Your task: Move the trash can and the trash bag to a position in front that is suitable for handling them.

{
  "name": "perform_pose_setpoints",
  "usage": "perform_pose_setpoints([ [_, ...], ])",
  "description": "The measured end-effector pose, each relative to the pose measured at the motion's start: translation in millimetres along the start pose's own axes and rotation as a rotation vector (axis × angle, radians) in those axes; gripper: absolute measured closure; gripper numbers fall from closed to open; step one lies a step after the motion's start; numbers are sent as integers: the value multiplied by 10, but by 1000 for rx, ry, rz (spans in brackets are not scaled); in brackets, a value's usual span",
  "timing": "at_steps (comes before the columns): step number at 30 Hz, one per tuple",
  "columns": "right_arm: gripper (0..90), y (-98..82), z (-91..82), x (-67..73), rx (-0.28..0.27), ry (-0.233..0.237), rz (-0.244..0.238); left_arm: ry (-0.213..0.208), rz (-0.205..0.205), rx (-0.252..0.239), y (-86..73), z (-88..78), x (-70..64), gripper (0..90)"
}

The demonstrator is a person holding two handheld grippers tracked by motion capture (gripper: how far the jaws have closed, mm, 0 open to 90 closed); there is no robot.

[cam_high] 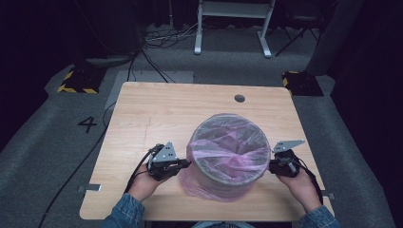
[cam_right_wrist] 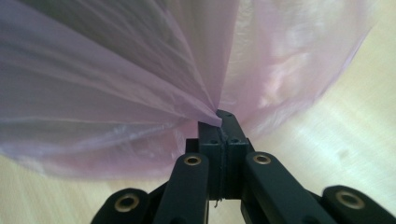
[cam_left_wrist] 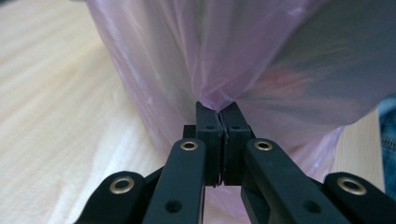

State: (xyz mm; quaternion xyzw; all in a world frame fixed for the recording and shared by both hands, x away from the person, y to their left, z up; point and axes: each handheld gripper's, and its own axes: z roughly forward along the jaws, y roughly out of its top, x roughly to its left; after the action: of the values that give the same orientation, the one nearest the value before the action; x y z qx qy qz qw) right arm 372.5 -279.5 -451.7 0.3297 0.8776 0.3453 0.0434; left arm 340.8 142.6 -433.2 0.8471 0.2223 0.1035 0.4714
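A grey bin [cam_high: 229, 154] stands near the front of the wooden surface [cam_high: 157, 114], lined with a pink bag [cam_high: 227, 142]. The left hand-held gripper [cam_high: 183, 164] and right hand-held gripper [cam_high: 272, 165] each pinch the bag's film on opposite sides. Best to draw both sides down evenly, gently, so the thin plastic doesn't tear.

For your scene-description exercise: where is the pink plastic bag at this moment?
In the high view the pink plastic bag lines and drapes over the round bin at the table's near right, pinched between the left gripper and right gripper.
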Motion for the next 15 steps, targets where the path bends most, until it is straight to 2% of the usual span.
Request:
perform_pose_setpoints([
  [2,900,-59,48,2,46,36,16,9,-16,12,-29,11,32,885],
  [4,900,-113,43,28,57,58,18,2,-28,45,-71,53,46,888],
  [8,900,-164,-33,91,51,76,-3,-42,-20,186,-177,191,21,891],
  [10,900,-178,-71,123,52,78,-11,-55,-14,239,-228,226,-26,891],
  [12,900,-217,-100,134,67,71,-10,-50,-8,248,-251,186,-47,889],
  [15,900,-319,-141,65,94,69,38,-75,-29,215,-280,82,-11,870],
])
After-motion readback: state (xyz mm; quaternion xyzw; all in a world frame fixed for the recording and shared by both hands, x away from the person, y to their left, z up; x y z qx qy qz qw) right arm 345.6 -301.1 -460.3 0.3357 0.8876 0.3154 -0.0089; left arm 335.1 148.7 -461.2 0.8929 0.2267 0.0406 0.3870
